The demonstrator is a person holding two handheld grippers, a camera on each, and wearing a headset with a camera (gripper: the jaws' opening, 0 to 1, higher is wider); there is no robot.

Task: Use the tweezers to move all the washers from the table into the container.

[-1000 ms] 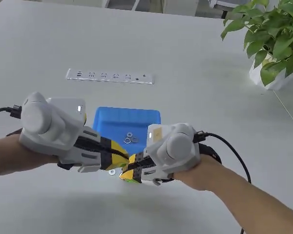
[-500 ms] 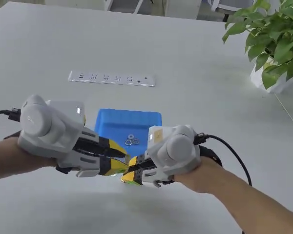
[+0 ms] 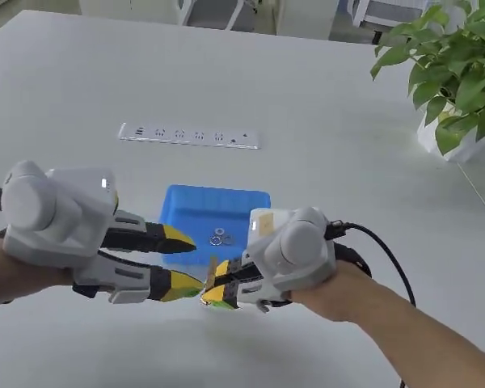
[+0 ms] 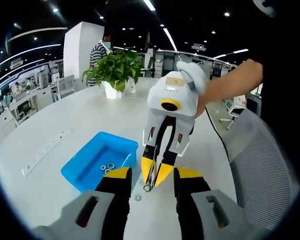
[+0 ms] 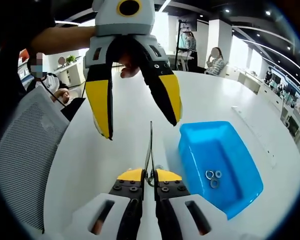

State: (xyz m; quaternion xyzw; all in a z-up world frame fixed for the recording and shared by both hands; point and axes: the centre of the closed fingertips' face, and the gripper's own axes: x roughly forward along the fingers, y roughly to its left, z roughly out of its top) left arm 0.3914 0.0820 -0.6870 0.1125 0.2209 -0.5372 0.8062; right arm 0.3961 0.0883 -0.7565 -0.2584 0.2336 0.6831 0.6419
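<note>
The right tongs (image 5: 150, 176) pinch the thin tweezers (image 5: 150, 145), the left tongs (image 3: 187, 261) are spread wide, and the tweezer tips (too tiny to see well) hang beside the blue container (image 5: 190, 145).

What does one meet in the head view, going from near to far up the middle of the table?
right gripper, shut on the tweezers → blue container with washers → white power strip

Bright, even overhead light — fisheye-warped edges.
</note>
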